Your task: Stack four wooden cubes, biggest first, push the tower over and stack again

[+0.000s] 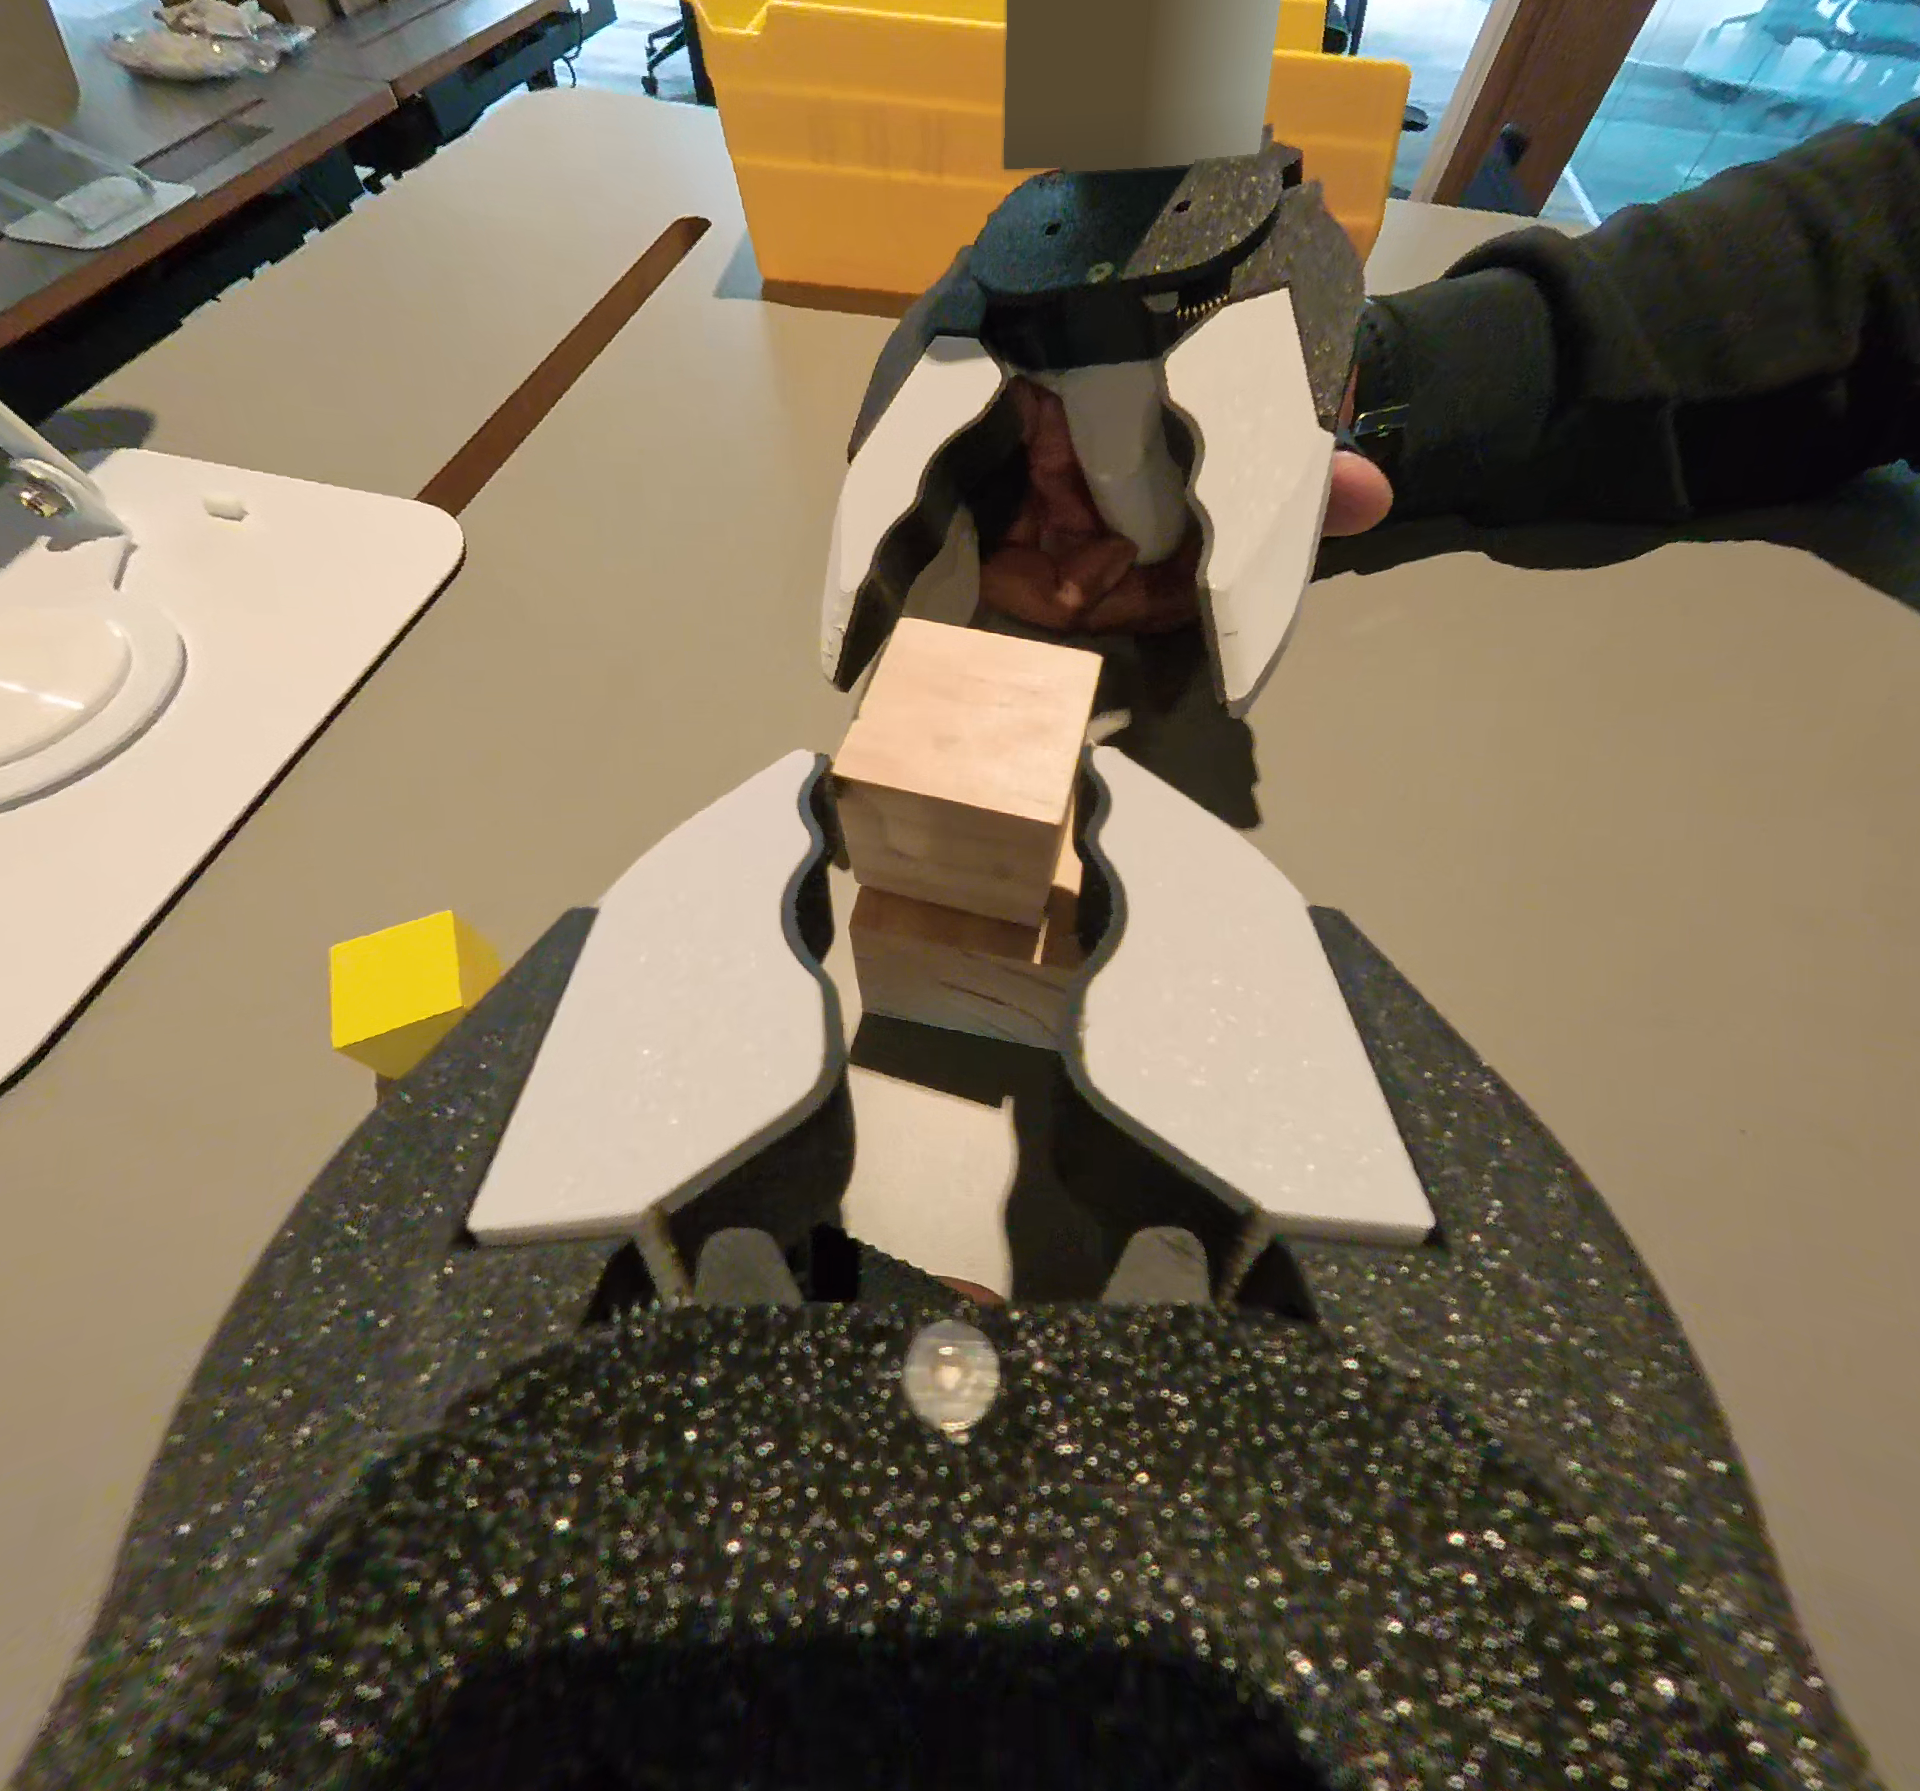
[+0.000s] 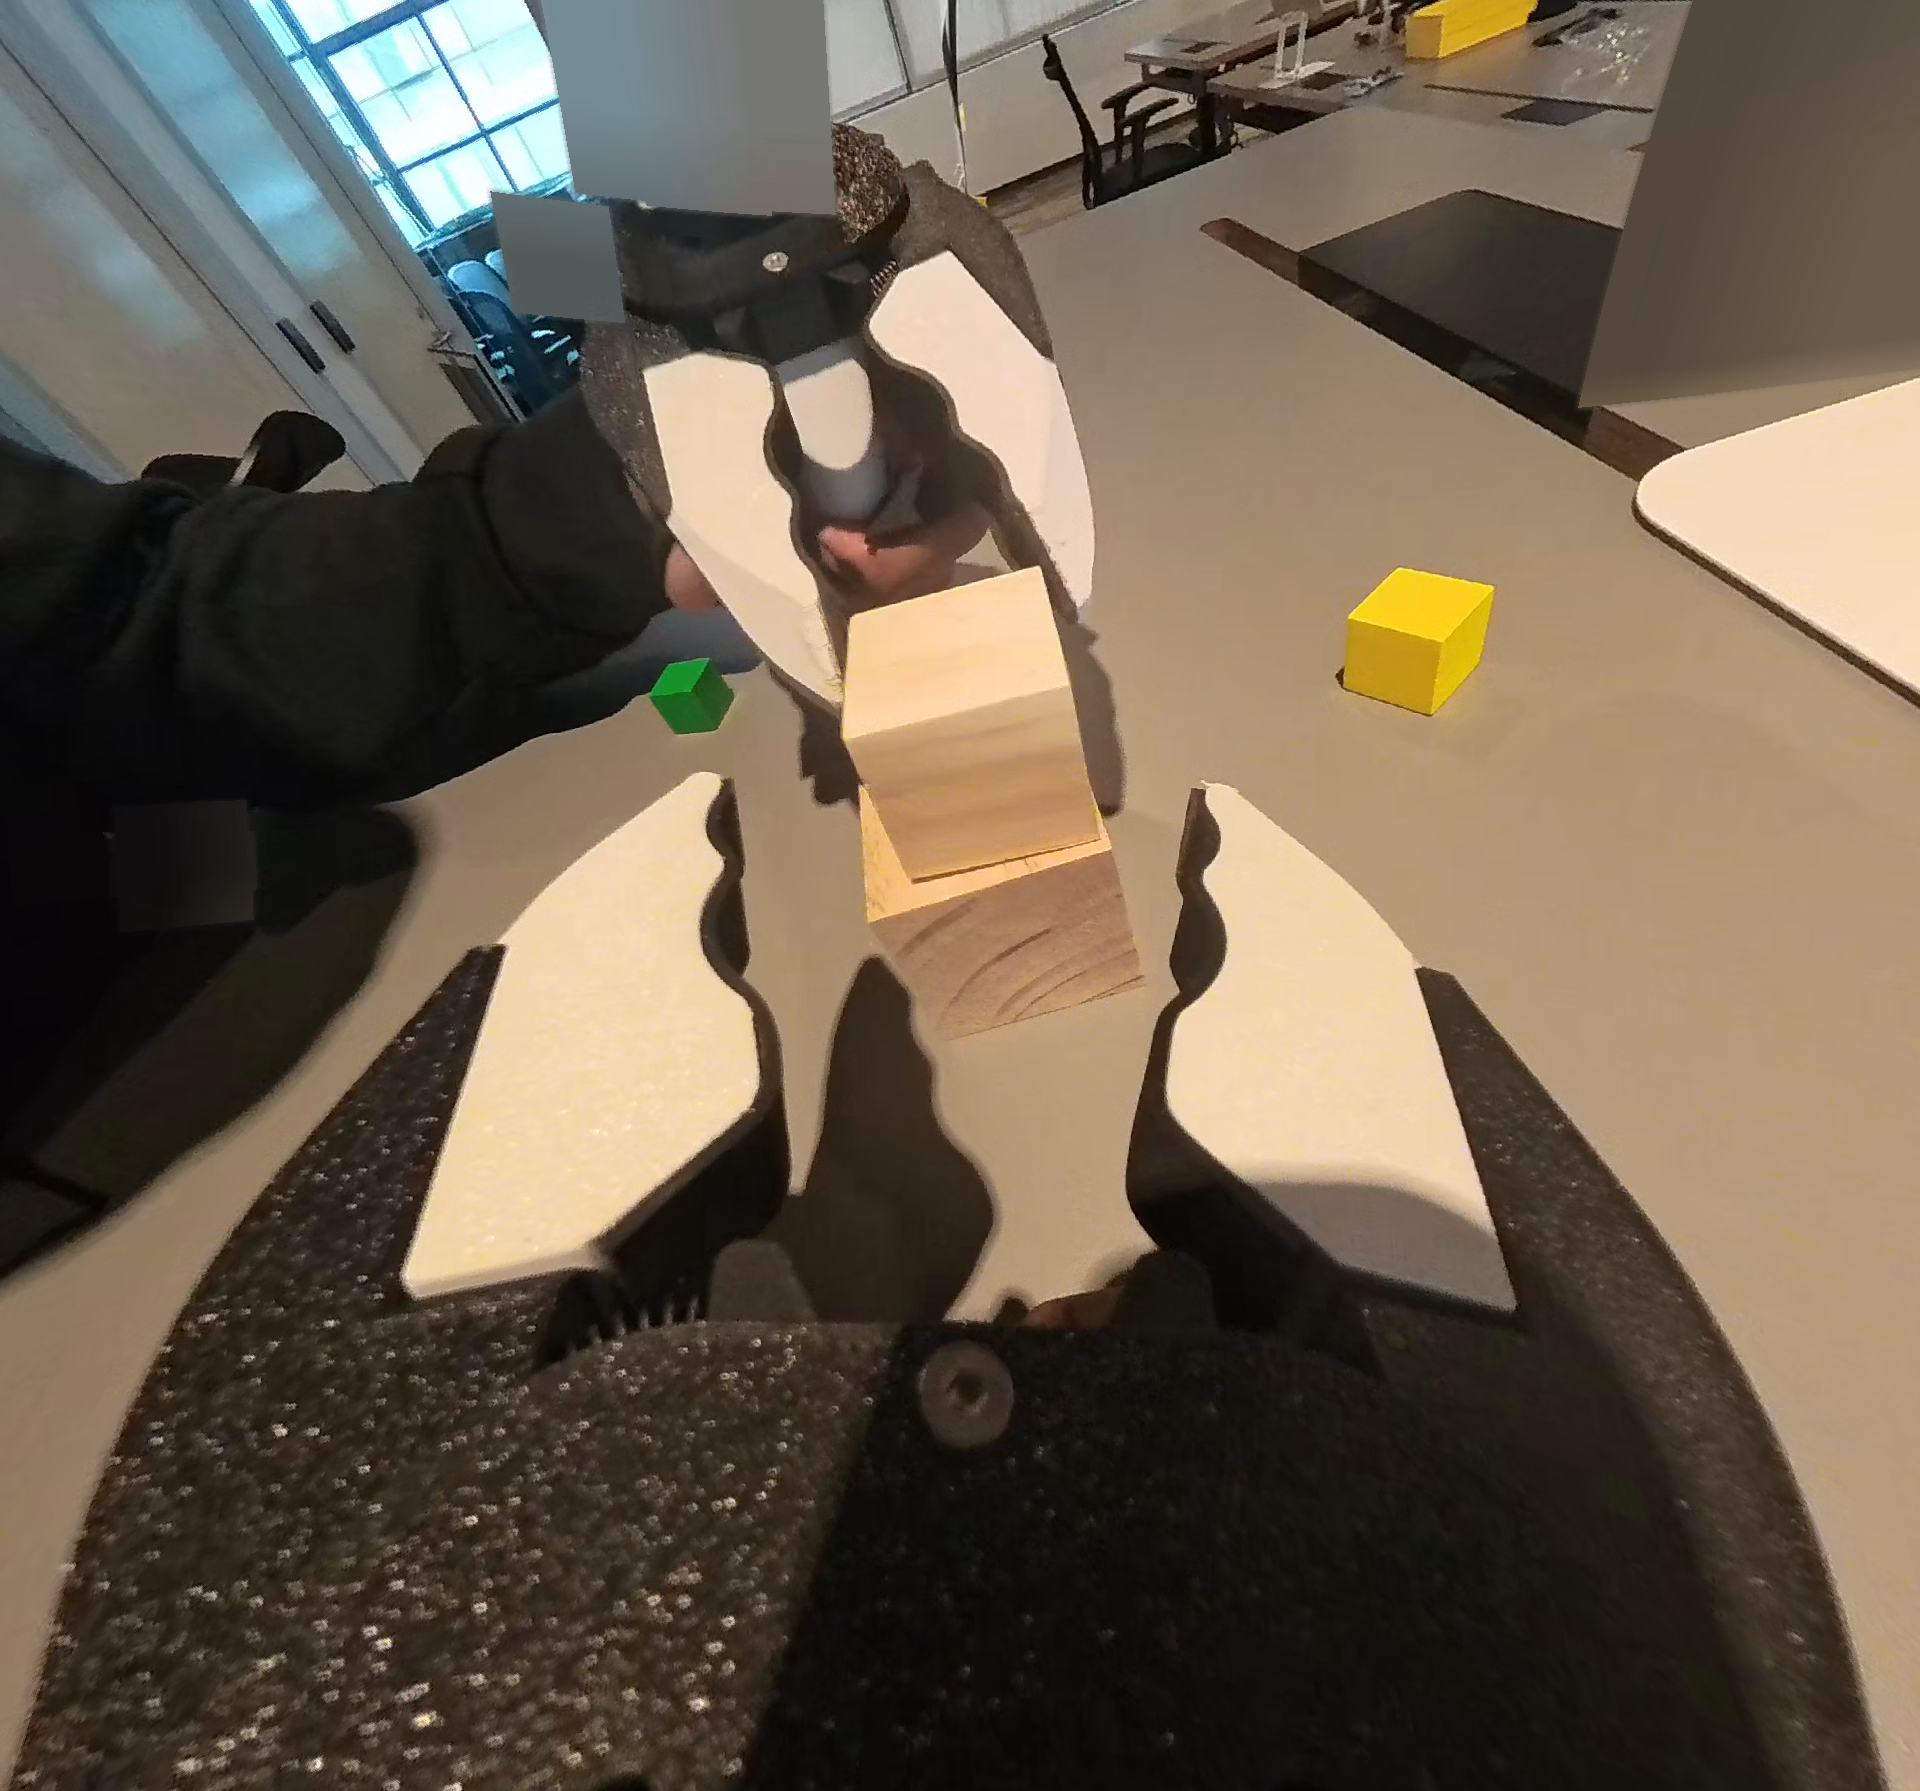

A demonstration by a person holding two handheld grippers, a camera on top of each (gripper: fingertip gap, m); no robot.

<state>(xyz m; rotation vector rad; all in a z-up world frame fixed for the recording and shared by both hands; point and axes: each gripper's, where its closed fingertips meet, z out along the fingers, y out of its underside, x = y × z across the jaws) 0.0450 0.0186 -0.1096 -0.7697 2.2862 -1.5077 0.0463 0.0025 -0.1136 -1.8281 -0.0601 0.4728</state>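
Your left gripper (image 1: 956, 785) fingers clench the pale upper wooden cube (image 1: 961, 765), sitting skewed on the larger bare wooden cube (image 2: 1003, 941) on the grey desk (image 2: 1455, 910). Square it before releasing. Your right gripper (image 2: 961, 796) is spread, empty. Four cubes: two stacked; beside them, one yellow cube (image 2: 1418, 638), one small green cube (image 2: 691, 695).

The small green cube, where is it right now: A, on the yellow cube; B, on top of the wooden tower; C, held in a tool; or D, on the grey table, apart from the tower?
D: the small green cube sits alone on the grey table.
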